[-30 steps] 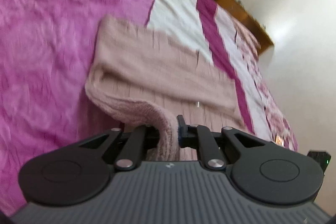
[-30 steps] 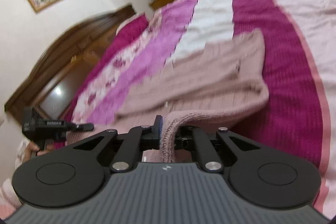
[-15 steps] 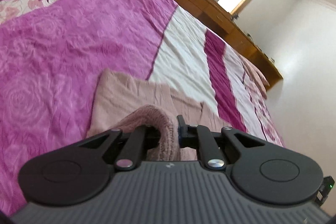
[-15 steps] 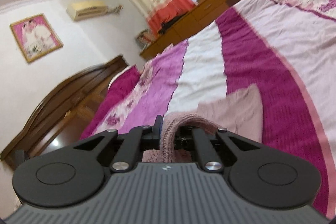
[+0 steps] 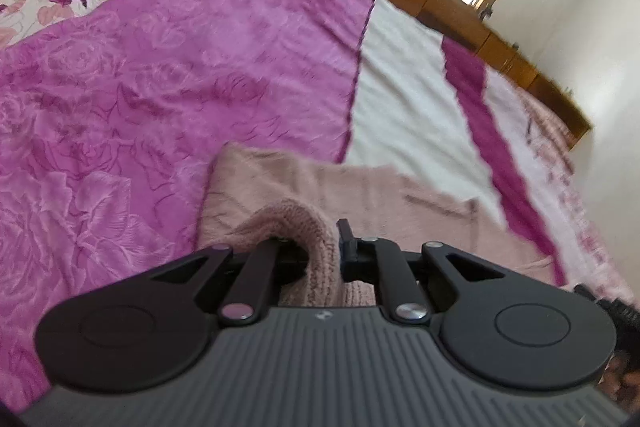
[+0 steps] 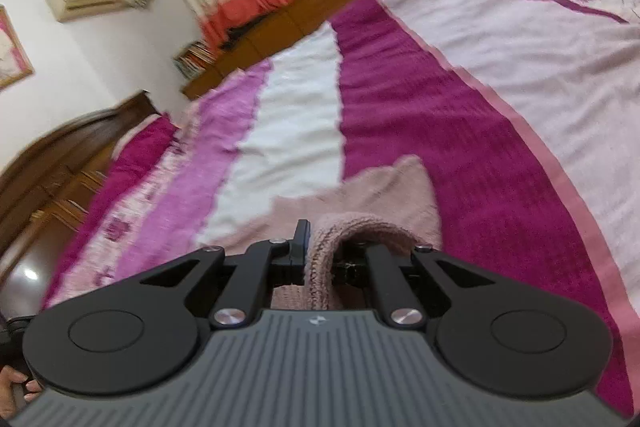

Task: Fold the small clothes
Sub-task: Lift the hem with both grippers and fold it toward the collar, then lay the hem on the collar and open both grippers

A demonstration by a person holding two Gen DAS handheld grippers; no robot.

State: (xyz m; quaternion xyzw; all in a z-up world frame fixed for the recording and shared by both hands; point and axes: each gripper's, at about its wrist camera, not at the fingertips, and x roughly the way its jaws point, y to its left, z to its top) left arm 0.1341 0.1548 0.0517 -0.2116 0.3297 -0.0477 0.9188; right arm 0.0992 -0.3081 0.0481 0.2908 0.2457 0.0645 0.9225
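Both clenched on the pink knit garment (image 5: 280, 187): left gripper (image 5: 324, 251) pinching one near corner, right gripper (image 6: 320, 251) pinching the other, fabric bunched between each pair of jaws. Rest of it lying flat just ahead on the bed (image 5: 160, 67), long axis crosswise between the grippers, far edge toward the window-side edge; probably carrying the near hem forward onto it next, both equally near
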